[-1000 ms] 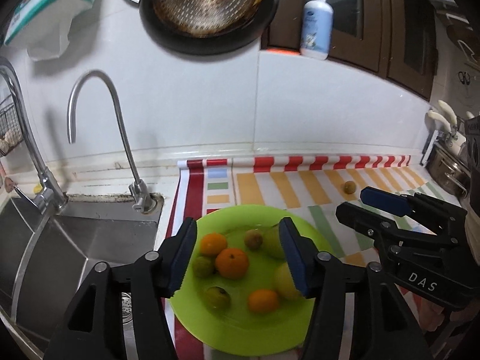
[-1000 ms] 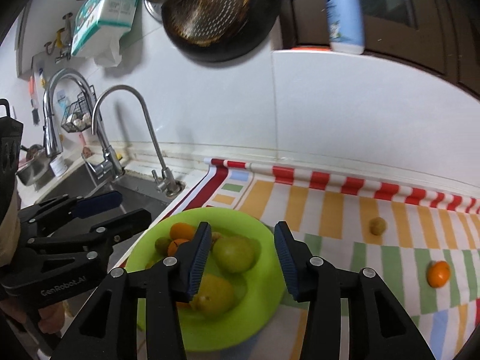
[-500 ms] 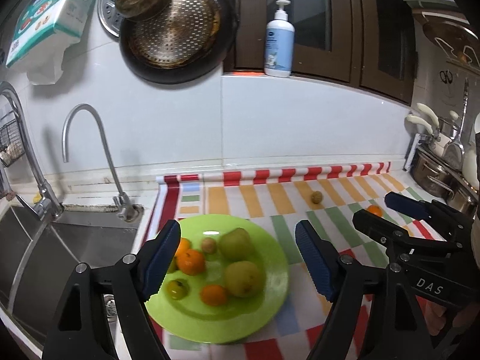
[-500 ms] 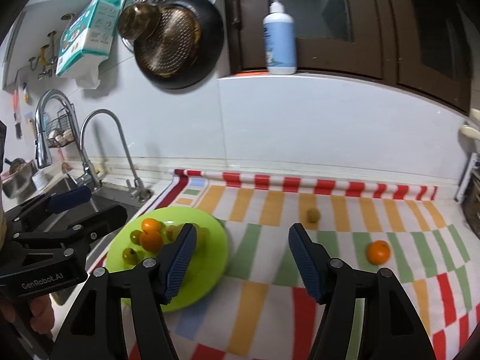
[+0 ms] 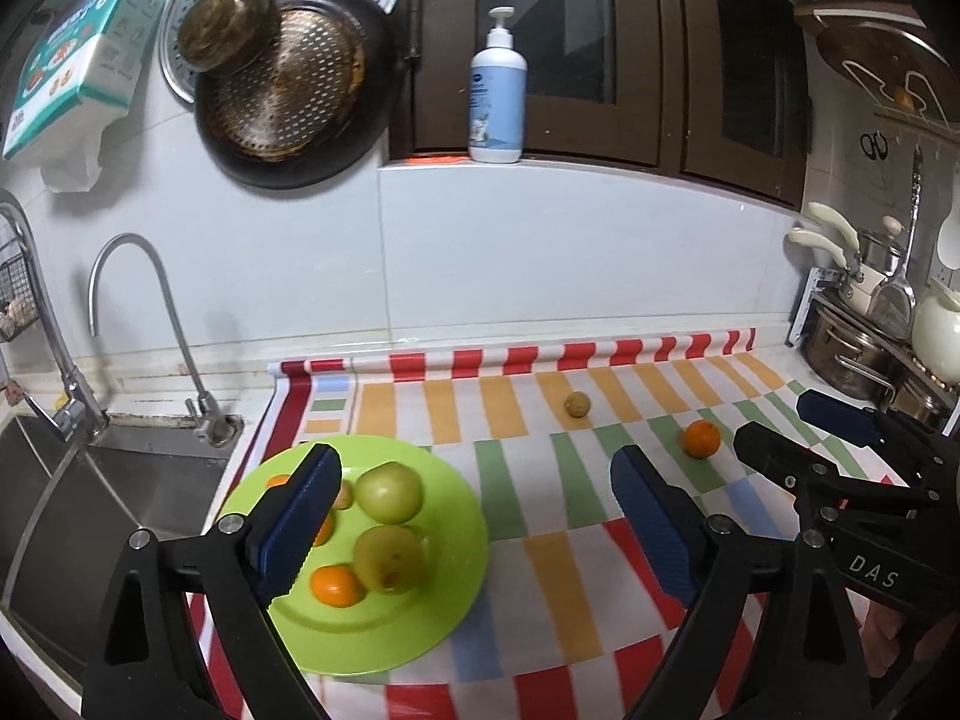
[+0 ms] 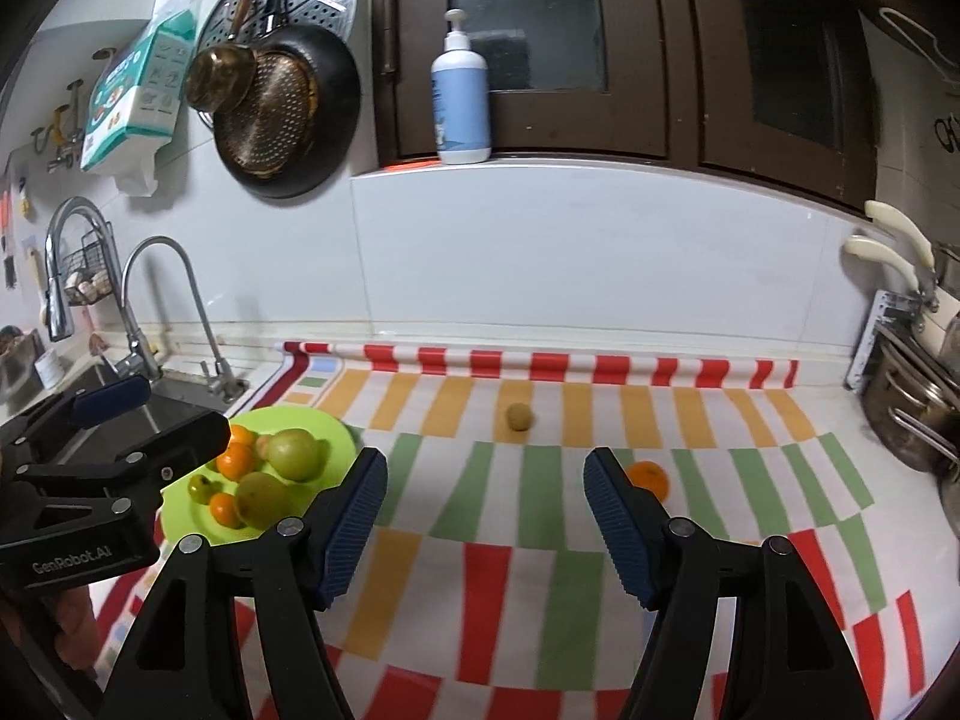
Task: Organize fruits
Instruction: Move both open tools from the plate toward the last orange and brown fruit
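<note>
A lime green plate point(image 5: 420, 618) point(image 6: 327, 429) lies at the left of the striped mat beside the sink and holds two green pears point(image 5: 390, 492) point(image 6: 293, 454), small oranges point(image 5: 336, 585) and other small fruit. One orange point(image 5: 700, 438) point(image 6: 648, 478) and a small yellowish-brown fruit point(image 5: 578, 404) point(image 6: 519, 416) lie loose on the mat to the right. My left gripper point(image 5: 474, 534) is open and empty above the plate's right edge. My right gripper point(image 6: 483, 522) is open and empty over the mat, the orange just beyond its right finger.
A sink point(image 5: 90, 498) with two taps point(image 5: 150, 324) lies left of the plate. Pots point(image 5: 858, 354) point(image 6: 912, 414) stand at the right end of the counter. Pans point(image 5: 288, 90) hang on the white wall; a soap bottle point(image 5: 497, 90) stands on the ledge.
Both grippers have pulled back and up from the plate and opened wider. The views have swung right, so the loose orange and the small fruit now show on the mat.
</note>
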